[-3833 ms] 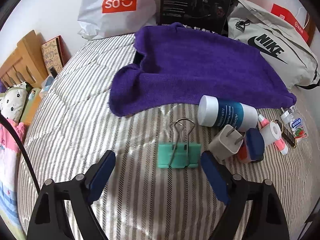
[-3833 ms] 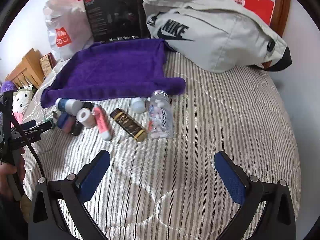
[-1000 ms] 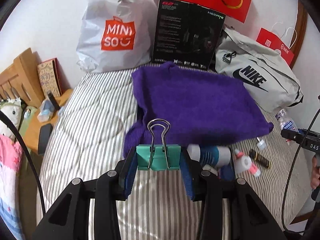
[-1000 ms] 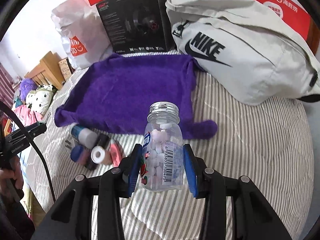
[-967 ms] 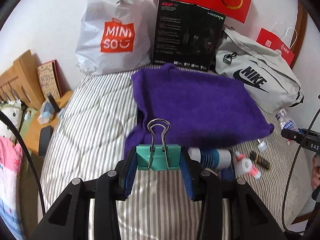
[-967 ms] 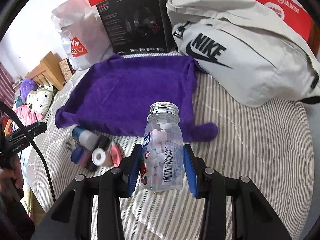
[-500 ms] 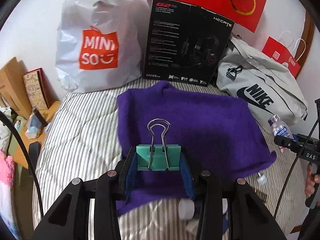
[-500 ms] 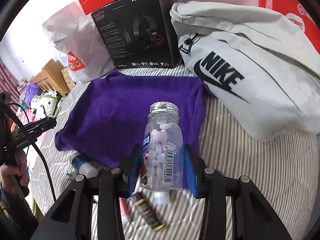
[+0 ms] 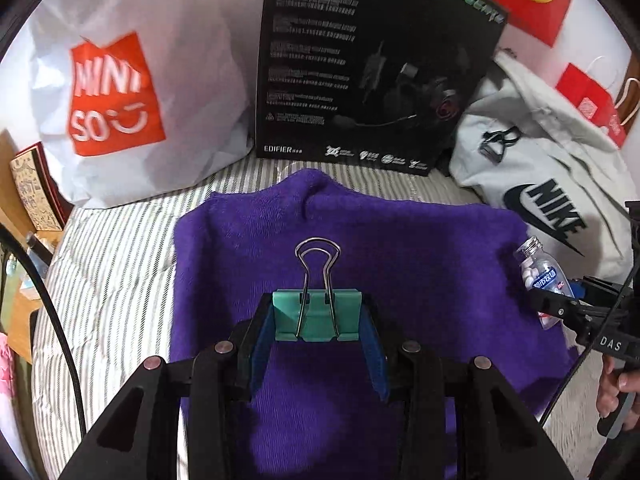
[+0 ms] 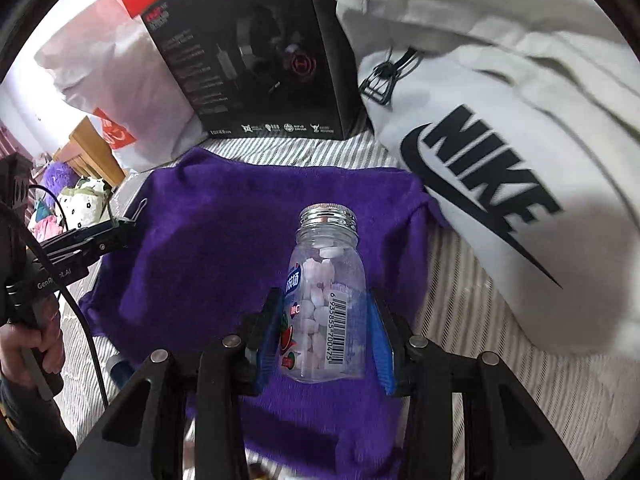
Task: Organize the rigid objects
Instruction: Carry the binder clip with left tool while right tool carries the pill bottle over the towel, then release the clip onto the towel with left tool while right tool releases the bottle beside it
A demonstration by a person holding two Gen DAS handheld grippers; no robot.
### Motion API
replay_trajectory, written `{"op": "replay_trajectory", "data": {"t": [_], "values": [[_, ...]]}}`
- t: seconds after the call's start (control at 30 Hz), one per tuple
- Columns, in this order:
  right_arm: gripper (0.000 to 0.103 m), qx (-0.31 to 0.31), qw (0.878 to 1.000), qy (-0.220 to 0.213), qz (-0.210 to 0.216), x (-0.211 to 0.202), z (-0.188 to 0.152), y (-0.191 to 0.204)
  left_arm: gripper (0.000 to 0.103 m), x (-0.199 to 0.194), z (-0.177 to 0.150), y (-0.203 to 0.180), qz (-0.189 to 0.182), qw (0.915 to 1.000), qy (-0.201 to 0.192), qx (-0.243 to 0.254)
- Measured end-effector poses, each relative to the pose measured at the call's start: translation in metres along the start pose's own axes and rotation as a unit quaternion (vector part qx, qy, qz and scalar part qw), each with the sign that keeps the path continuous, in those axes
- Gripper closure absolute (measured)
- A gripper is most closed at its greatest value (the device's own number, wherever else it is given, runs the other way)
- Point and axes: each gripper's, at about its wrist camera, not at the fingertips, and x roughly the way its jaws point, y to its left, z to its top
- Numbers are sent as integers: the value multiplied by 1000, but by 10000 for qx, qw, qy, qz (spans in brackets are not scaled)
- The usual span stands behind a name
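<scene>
My left gripper [image 9: 317, 322] is shut on a green binder clip [image 9: 316, 314] whose wire handle points away from me. It hangs over the middle of the purple towel [image 9: 420, 256] spread on the striped bed. My right gripper [image 10: 326, 322] is shut on a clear candy bottle [image 10: 326, 300] with a silver screw cap, held above the same purple towel [image 10: 208, 248]. In the left wrist view the candy bottle [image 9: 541, 274] shows at the towel's right edge. The left gripper's tip with the binder clip's handle [image 10: 138, 210] shows at the left of the right wrist view.
Along the wall behind the towel stand a white Miniso bag [image 9: 120, 92], a black headset box [image 9: 372, 64] and a grey Nike bag [image 10: 500, 152]. A blue-capped item [image 10: 120, 368] peeks out at the towel's near left edge. A person's hand [image 10: 28, 348] grips the left handle.
Both grippers have moved forward over the bed and now hang above the purple towel, each still holding its object. The small items on the bedspread have dropped out of view below.
</scene>
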Motion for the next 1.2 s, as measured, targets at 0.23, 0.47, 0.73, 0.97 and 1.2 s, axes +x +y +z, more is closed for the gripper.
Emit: {"op": "replay_trajectory", "data": {"t": [0.23, 0.47, 0.73, 0.97, 1.2], "values": [[62, -198, 9996, 171, -45, 33, 20, 4, 64, 30, 14, 3, 115, 9996, 252, -35], [62, -440, 9982, 374, -181, 52, 29, 9, 64, 45, 16, 2, 181, 9990, 411, 1], [62, -594, 9968, 454, -297, 61, 32, 16, 64, 50, 21, -1, 290, 9986, 430, 126], [61, -674, 9962, 475, -278, 60, 30, 18, 46, 47, 17, -5, 303, 9980, 528, 184], [53, -397, 9977, 515, -172, 42, 20, 14, 25, 35, -2, -1, 380, 9969, 693, -23]]}}
